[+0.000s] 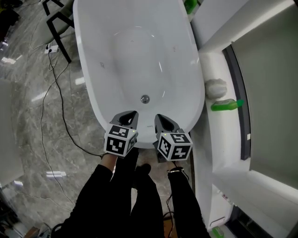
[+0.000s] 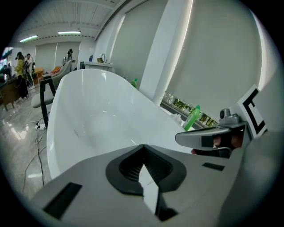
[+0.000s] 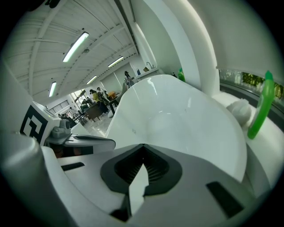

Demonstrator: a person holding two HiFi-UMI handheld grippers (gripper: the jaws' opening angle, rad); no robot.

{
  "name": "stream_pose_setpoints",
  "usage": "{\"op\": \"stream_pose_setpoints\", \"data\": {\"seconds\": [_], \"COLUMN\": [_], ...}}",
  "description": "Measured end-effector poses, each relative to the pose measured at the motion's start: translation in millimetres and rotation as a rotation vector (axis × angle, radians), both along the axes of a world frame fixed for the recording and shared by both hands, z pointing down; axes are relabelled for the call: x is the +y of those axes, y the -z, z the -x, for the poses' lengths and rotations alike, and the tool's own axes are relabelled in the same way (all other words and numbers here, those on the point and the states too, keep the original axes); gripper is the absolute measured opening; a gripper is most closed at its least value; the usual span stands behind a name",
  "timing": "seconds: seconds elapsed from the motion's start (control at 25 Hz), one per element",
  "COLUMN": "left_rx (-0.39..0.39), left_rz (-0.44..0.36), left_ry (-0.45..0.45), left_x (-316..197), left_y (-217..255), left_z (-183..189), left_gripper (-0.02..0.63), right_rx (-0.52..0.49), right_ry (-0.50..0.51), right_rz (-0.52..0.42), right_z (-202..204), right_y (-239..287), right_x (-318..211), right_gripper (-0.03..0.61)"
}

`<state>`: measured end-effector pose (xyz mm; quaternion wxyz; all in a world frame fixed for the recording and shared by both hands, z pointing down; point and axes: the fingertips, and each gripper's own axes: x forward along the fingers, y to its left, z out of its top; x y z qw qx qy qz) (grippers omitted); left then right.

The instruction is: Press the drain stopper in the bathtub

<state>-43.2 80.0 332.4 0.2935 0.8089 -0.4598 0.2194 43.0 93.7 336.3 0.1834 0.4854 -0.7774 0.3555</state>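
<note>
The white bathtub [image 1: 93, 100] fills the middle of the head view, and its round chrome drain stopper [image 1: 145, 98] sits on the tub floor near the near end. My left gripper [image 1: 133, 113] hangs over the near rim, just left of and short of the stopper, jaws shut and empty. Beside it, my right gripper [image 1: 158, 116] is also shut on nothing, slightly right of the stopper. Neither touches the stopper. In the left gripper view the shut jaws [image 2: 143, 146] point along the tub [image 2: 88, 115]; the right gripper view shows the same [image 3: 143, 146], and the stopper is hidden in both.
A white ledge [image 1: 219, 135] runs along the tub's right side with a lying green bottle [image 1: 226, 105] and a white rounded object [image 1: 215, 87]. Another green bottle [image 1: 190, 5] stands at the far end. Black chair legs [image 1: 58, 23], a power strip [image 1: 52, 48] and a cable [image 1: 56, 93] lie on the marble floor at left.
</note>
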Motion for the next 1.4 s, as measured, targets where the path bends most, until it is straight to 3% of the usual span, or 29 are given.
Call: {"op": "stream_pose_setpoints", "data": {"seconds": [0.4, 1.4], "left_rx": [0.017, 0.02], "left_rz": [-0.036, -0.056], "left_ry": [0.007, 0.033], "left_x": [19, 34], "left_y": [23, 30], "left_z": [1, 9], "left_gripper": [0.008, 0.008], "right_rx": [-0.018, 0.001], "right_ry": [-0.044, 0.002], "right_rz": [-0.03, -0.05], "right_z": [-10, -3], "right_y": [14, 6], "right_x": [17, 41], "right_gripper": [-0.002, -0.002]}}
